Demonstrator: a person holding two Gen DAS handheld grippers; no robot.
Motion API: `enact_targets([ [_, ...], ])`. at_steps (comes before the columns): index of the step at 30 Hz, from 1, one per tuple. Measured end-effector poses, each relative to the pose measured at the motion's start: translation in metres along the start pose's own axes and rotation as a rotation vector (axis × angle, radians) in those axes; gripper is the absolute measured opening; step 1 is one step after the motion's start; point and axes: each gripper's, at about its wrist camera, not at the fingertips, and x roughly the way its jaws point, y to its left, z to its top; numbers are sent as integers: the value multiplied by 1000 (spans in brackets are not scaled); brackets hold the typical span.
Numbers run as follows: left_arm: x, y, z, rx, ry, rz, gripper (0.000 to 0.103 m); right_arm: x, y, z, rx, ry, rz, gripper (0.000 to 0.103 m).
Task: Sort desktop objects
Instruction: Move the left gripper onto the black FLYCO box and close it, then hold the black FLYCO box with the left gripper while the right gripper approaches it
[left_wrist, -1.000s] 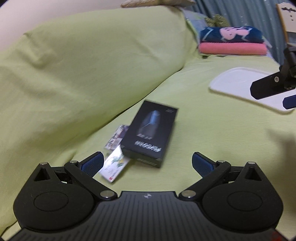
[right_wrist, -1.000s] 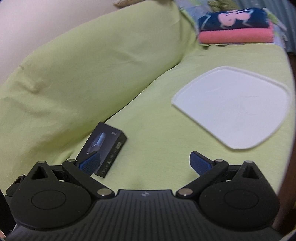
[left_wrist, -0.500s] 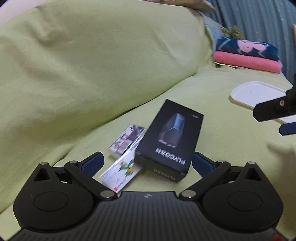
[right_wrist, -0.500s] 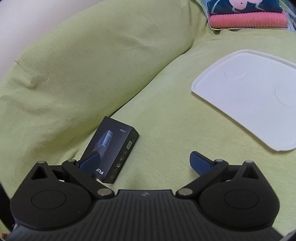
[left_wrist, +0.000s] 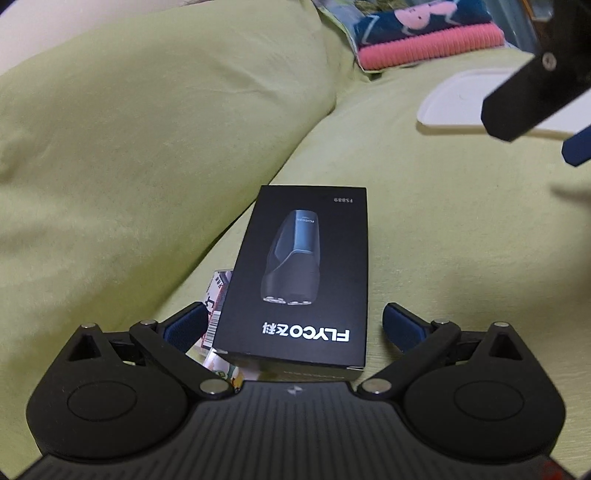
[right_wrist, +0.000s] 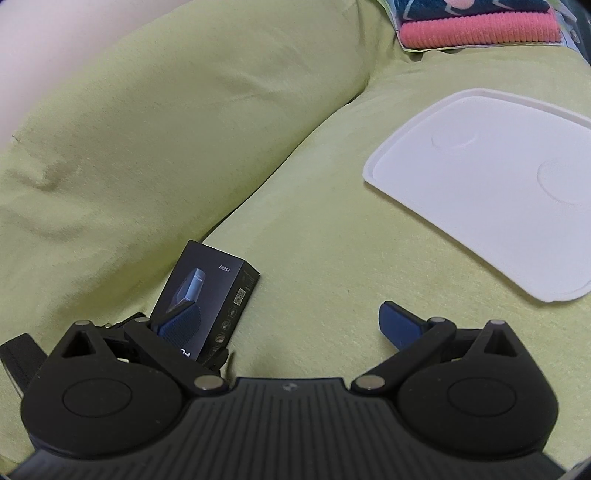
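Your left gripper (left_wrist: 295, 325) straddles the black box (left_wrist: 299, 280) at lower centre, jaws open; close carelessly — you'll snag the 2 cards (left_wrist: 216, 321) beneath; right gripper (right_wrist: 288, 325) hangs open, empty.

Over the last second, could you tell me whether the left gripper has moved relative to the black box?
Yes. The left gripper has closed in on the black box, which now sits between its open fingers; the box itself stays by the green cushion.

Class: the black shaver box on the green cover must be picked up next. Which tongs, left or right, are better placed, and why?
Left. The left tongs stand open with the black shaver box centred between their pads. The right tongs, also open, face bare green cover, with the box off to their left.
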Motion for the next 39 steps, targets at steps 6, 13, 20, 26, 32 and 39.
enact_targets([
  [6, 3, 2, 1, -21, 23, -9, 86, 0, 1, -1, -4, -7, 6, 102],
  [13, -10, 0, -3, 1, 9, -16, 81, -1, -1, 1, 1, -7, 10, 102],
  [20, -47, -25, -5, 115, -29, -9, 80, -7, -8, 6, 23, -3, 29, 102],
  [26, -85, -60, -7, 246, -60, -24, 80, -20, -16, 10, 37, -12, 41, 102],
  [32, -122, -97, -12, 450, -114, 8, 80, -34, -14, 12, 16, -12, 105, 102],
  [39, -139, -116, -22, 579, -175, 24, 82, -35, -18, 12, -3, 9, 78, 102],
])
